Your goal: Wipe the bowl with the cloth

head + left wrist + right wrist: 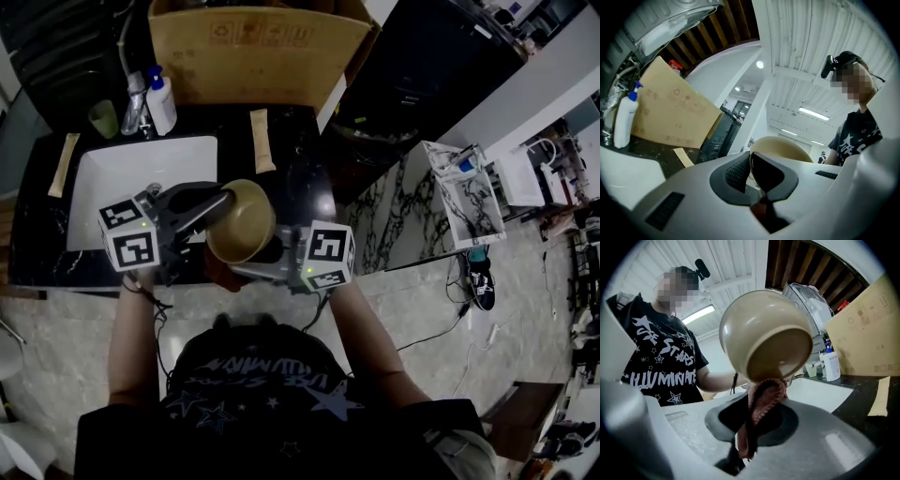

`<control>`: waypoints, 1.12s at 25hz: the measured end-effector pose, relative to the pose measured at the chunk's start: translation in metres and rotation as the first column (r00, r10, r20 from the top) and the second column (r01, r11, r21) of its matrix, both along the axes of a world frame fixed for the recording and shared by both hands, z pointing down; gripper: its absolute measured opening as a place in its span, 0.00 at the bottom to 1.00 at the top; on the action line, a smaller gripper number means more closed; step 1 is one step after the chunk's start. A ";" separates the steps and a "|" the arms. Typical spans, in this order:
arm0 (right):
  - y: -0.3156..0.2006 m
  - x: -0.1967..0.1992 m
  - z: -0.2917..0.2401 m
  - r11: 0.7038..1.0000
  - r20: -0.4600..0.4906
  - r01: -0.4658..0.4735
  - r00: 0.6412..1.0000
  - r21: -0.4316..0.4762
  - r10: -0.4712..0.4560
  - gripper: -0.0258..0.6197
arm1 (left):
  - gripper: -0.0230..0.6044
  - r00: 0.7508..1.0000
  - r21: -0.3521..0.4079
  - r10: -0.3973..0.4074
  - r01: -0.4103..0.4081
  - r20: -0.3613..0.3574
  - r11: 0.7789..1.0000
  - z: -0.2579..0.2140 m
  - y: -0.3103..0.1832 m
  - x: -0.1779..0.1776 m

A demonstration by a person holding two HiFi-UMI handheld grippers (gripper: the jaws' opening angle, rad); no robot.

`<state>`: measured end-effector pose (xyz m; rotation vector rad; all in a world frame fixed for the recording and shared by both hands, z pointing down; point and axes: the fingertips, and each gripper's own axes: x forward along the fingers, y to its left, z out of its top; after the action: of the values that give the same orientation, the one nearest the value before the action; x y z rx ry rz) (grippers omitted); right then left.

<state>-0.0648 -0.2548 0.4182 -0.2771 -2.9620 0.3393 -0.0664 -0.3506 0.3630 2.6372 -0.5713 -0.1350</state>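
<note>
Beige glossy bowl (241,220), tipped sideways, reddish cloth (761,399) at rim

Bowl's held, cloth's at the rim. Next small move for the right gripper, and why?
Probably nudge the right gripper forward so its cloth slides into the bowl, then sweep. The left gripper is shut on the bowl's rim, and the cloth touches only its lower edge.
</note>
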 end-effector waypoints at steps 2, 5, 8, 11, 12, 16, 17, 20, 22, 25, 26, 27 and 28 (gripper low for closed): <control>0.004 0.000 0.003 1.000 0.000 -0.006 1.000 -0.017 0.006 0.12 | 0.07 0.999 -0.004 -0.035 0.035 0.030 0.999 0.007 -0.006 -0.007; 0.008 0.004 0.007 0.999 0.008 -0.027 1.000 -0.042 0.028 0.12 | 0.07 0.996 -0.022 -0.075 0.076 0.051 0.997 0.019 -0.013 -0.019; 0.007 0.012 0.007 0.996 0.017 -0.065 0.998 -0.065 0.066 0.12 | 0.07 0.991 -0.051 -0.117 0.120 0.068 0.991 0.035 -0.017 -0.034; 0.000 0.022 0.003 0.989 0.038 -0.117 0.992 -0.085 0.121 0.12 | 0.07 0.981 -0.083 -0.162 0.171 0.109 0.982 0.053 -0.021 -0.048; -0.003 0.026 0.001 0.986 0.050 -0.138 0.988 -0.091 0.143 0.12 | 0.07 0.977 -0.096 -0.172 0.185 0.127 0.978 0.060 -0.022 -0.052; -0.017 0.038 -0.002 0.965 0.075 -0.238 0.966 -0.113 0.247 0.12 | 0.07 0.965 -0.157 -0.191 0.220 0.180 0.963 0.085 -0.017 -0.064; -0.020 0.042 -0.001 0.957 0.073 -0.266 0.958 -0.117 0.276 0.12 | 0.07 0.964 -0.170 -0.192 0.223 0.183 0.960 0.089 -0.015 -0.066; -0.030 0.051 0.002 0.928 0.073 -0.349 0.930 -0.133 0.360 0.12 | 0.07 0.961 -0.201 -0.188 0.228 0.201 0.953 0.102 -0.012 -0.068; -0.038 0.059 0.002 0.900 0.077 -0.414 0.901 -0.139 0.426 0.12 | 0.07 0.955 -0.224 -0.191 0.242 0.226 0.944 0.111 -0.011 -0.070; -0.055 0.074 0.005 0.821 0.070 -0.555 0.821 -0.136 0.567 0.12 | 0.07 0.933 -0.262 -0.217 0.294 0.287 0.919 0.125 -0.012 -0.072; -0.061 0.080 0.006 0.788 0.066 -0.601 0.788 -0.134 0.613 0.12 | 0.07 0.925 -0.271 -0.219 0.307 0.311 0.912 0.129 -0.013 -0.071; -0.065 0.085 0.006 0.757 0.064 -0.640 0.756 -0.132 0.651 0.12 | 0.07 0.920 -0.278 -0.212 0.310 0.330 0.909 0.134 -0.013 -0.069; -0.068 0.089 0.005 0.730 0.064 -0.671 0.729 -0.129 0.682 0.12 | 0.07 0.916 -0.282 -0.201 0.306 0.347 0.909 0.138 -0.014 -0.065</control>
<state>0.0247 -0.3232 0.4237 0.8458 -3.0367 0.5598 -0.1316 -0.3641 0.5014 2.2546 -0.9577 0.2833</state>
